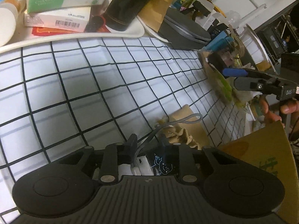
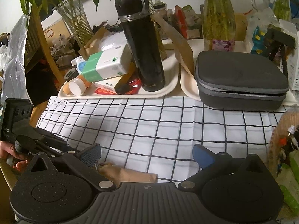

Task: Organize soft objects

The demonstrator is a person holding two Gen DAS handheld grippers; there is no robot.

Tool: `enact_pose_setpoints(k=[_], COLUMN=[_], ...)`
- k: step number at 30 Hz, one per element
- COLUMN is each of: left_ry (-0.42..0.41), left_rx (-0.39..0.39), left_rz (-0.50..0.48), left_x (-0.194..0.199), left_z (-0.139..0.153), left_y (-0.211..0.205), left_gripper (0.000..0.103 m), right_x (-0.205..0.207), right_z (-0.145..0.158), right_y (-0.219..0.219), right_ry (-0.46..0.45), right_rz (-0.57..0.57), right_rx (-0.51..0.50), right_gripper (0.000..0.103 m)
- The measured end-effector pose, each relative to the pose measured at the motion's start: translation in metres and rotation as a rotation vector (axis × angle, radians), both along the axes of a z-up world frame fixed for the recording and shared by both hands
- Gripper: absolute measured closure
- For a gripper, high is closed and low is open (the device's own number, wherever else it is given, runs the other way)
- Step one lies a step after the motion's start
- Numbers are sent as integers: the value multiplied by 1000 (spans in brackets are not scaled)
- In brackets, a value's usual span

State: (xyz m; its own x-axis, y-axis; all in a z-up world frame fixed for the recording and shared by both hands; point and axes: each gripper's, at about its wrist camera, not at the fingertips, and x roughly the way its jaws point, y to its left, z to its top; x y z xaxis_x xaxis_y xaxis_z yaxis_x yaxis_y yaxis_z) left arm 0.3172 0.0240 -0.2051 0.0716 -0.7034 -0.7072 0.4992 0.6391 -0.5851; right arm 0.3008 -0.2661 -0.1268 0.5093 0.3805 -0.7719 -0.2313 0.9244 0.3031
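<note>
My left gripper (image 1: 147, 145) points down at the checked cloth (image 1: 93, 85). Its jaws stand narrow, shut on a small black-and-white pouch (image 1: 158, 164) with a blue cartoon print. The pouch's grey cord loop (image 1: 186, 120) trails forward. Just beyond the fingertips lies a tan knitted cloth (image 1: 184, 130) with a ruffled edge. My right gripper (image 2: 147, 155) hovers open over the checked cloth, nothing between its blue pads (image 2: 202, 156). The tan cloth (image 2: 129, 174) lies under its left finger. In the left wrist view the right gripper (image 1: 237, 78) hangs open at the right.
A cream tray (image 2: 168, 91) at the back carries a black flask (image 2: 142, 43), boxes and a bottle. A grey zip case (image 2: 241, 78) rests on a second tray. A tan knitted basket (image 2: 286, 127) stands at the right. Brown cardboard (image 1: 261, 158) is near the left gripper.
</note>
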Motion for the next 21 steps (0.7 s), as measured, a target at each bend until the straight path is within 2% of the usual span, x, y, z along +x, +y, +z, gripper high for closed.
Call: enact_pose_setpoints(k=[4,9,15,17,20,21], left_ry=[12,-20,-74,-90,-96,-100], left_rx=[-7,37,18,15,10,13], left_rz=[7,60,156,182,206,211], left_x=[2,4,10,12,14,15], left_z=[-1,2,18,23,26,27], left_y=[-1,6,22,25,28,28], left_gripper=[100,100,100,100,100,100], right_x=[1,2,9,11,13,14], right_z=[0,-2,-9,-15,-28,-34], right_y=[1,-1,-3,2,12,15], right_ry=[0,-12,11,30,73,93], right_rz=[0,5,76,134,207,228], right_rx=[12,25,72,65,15,-8], right_gripper=[0,0,0,3,16,23])
